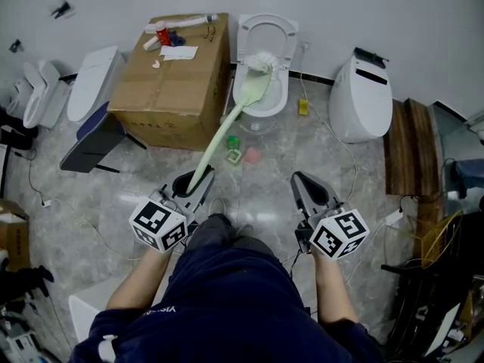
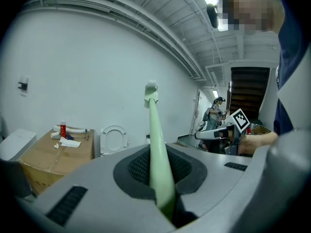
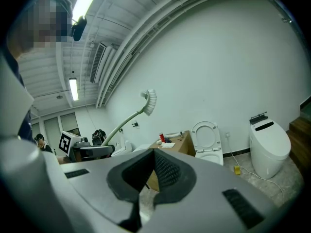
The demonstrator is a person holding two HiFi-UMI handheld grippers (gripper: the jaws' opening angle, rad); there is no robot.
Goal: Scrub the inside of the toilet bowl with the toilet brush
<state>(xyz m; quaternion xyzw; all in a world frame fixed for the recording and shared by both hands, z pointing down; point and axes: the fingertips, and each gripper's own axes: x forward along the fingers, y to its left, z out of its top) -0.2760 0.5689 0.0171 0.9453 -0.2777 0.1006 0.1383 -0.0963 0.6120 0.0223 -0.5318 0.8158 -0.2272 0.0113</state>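
Pale-green long-handled toilet brush (image 1: 219, 138) was clamped in the left claw (image 1: 195, 178), apparently raised above the white toilet bowl (image 1: 281, 100). The right claw (image 1: 302, 180) was together and empty. Scrubbing looked undone.

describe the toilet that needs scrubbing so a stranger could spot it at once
Along the white back wall, find the big cardboard box; the toilet stands just right of it. Unlike the closed toilet farther right, its lid is raised, and the pale green toilet brush is aimed at it.
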